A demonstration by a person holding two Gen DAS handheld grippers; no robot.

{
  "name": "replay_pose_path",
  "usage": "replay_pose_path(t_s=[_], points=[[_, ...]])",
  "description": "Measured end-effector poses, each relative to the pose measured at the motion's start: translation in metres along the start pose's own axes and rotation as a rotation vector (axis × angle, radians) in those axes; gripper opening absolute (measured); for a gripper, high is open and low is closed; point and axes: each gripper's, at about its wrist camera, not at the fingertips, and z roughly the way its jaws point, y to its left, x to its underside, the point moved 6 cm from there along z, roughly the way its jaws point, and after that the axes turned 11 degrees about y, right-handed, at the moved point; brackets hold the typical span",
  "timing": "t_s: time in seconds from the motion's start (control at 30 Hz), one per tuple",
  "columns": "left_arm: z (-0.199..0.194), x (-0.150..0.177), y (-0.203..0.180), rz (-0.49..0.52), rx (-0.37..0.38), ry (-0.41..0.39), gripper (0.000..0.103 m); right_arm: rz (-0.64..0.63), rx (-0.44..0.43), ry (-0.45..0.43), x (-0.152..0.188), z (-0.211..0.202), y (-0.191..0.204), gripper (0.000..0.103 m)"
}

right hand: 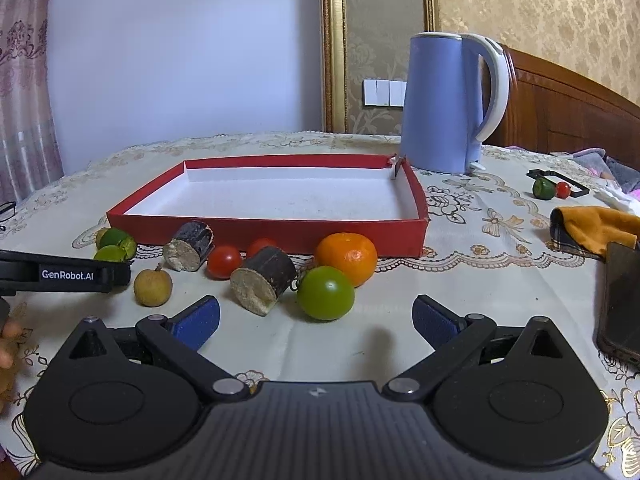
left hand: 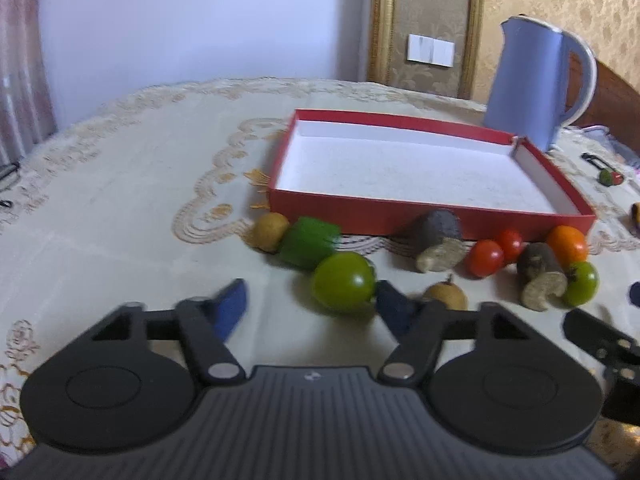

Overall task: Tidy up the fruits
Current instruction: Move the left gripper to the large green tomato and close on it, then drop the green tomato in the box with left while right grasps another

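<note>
An empty red tray with a white inside lies on the tablecloth. A row of fruit lies in front of it. In the left wrist view my left gripper is open, with a green tomato just ahead between its blue pads. Behind are a green fruit and a brown longan. In the right wrist view my right gripper is open and empty, just short of a green tomato, an orange, two dark sugarcane pieces and red tomatoes.
A blue kettle stands behind the tray's right corner. A phone and an orange cloth lie at the right. A small green and a red fruit lie far right. The left gripper's body reaches in from the left.
</note>
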Motion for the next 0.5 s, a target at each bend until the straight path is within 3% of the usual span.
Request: replay_pose_path(t_s=[0.07,0.2,0.5], points=[[-0.003,0.000,-0.004,0.007,0.047,0.006,0.032,0.006,-0.009,0.004,0.000,0.000,-0.001,0.103],[-0.009,0.002,-0.007,0.027,0.000,-0.008,0.031,0.008,0.010,-0.004,-0.001,-0.001,-0.001,0.103],[-0.038,-0.005,0.009,-0.007,-0.004,-0.074,0.031,-0.042,0.036,0.004,-0.001,-0.006,-0.012,0.103]])
